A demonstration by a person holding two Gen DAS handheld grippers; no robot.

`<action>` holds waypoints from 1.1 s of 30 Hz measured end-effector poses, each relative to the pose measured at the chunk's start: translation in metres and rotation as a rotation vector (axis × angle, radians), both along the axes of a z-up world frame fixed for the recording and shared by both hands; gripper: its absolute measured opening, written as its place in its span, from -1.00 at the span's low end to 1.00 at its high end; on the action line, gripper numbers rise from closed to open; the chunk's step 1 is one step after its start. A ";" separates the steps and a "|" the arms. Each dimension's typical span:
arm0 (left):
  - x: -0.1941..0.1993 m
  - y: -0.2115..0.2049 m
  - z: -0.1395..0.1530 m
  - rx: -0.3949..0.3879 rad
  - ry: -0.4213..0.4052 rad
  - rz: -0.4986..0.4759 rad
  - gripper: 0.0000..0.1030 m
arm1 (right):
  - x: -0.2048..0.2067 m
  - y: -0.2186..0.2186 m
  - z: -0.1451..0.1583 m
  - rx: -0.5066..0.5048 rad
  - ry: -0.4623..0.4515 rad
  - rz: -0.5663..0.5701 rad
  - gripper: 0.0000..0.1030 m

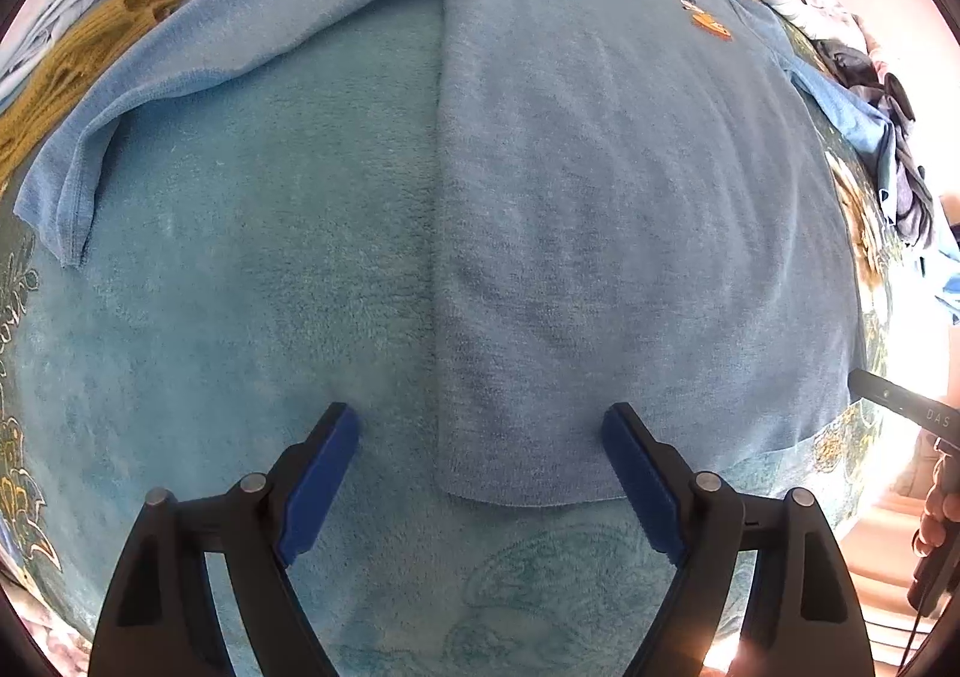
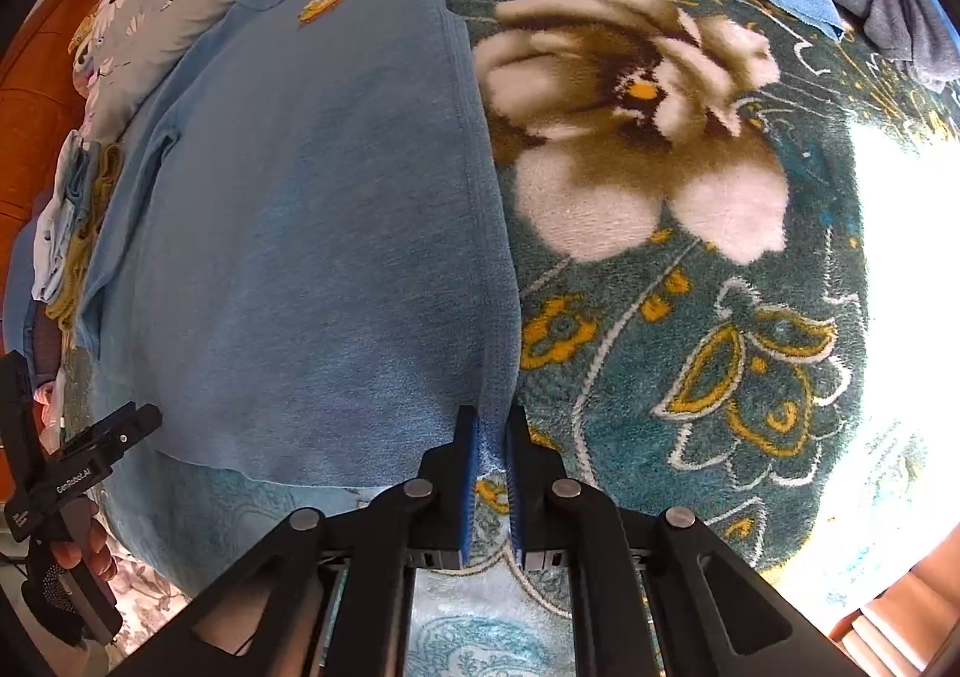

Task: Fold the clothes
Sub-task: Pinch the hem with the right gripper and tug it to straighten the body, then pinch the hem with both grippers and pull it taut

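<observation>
A: Blue fleece, that's the shirt (image 1: 630,197), spread flat on a teal blanket (image 1: 240,257). From the left wrist, the left gripper (image 1: 480,431) stands wide with nothing between its pads. The shirt's near hem corner lies just ahead of the fingers, closer to the right-hand one; a sleeve (image 1: 150,77) stretches away beyond the left-hand finger.

B: Is it touching the cloth?

A: I can't tell; it hangs over the corner, no more.

B: And the other view?

A: The right gripper (image 2: 492,437) has its pads drawn narrow on the shirt's side edge, just at the hem. The body of the shirt runs ahead and to the left of the fingers, and the big flower (image 2: 630,125) on the blanket lies to their right.

B: So which step?

A: I'd say taking hold of both bottom corners for the first fold. One is pinched. The left still needs to drop onto its corner and close before any lifting, or the hem will drag unevenly.
</observation>
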State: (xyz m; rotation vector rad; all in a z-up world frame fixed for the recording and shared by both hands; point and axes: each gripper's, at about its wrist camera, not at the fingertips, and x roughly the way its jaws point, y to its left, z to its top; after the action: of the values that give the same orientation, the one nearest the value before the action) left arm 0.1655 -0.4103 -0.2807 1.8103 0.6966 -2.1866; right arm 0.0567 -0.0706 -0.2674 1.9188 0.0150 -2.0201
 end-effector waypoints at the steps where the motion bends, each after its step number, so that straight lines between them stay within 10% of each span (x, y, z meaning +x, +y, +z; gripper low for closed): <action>1: 0.001 -0.004 0.000 0.022 0.009 0.018 0.63 | 0.000 0.000 0.001 0.004 0.003 0.004 -0.88; 20: -0.026 -0.001 -0.004 0.171 0.055 -0.037 -0.01 | -0.009 0.021 0.016 0.136 0.068 -0.028 -0.90; 29: -0.035 0.014 -0.008 0.250 0.071 0.003 -0.61 | -0.010 0.028 0.018 0.145 0.066 -0.032 -0.90; 33: -0.045 0.022 -0.004 0.171 0.047 -0.022 -0.86 | -0.006 0.029 0.022 0.143 0.065 -0.029 -0.90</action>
State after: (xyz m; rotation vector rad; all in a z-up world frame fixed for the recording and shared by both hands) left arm 0.1208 -0.3882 -0.2847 1.8591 0.9032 -2.2519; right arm 0.0505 -0.0420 -0.2450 1.9468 0.1527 -2.1520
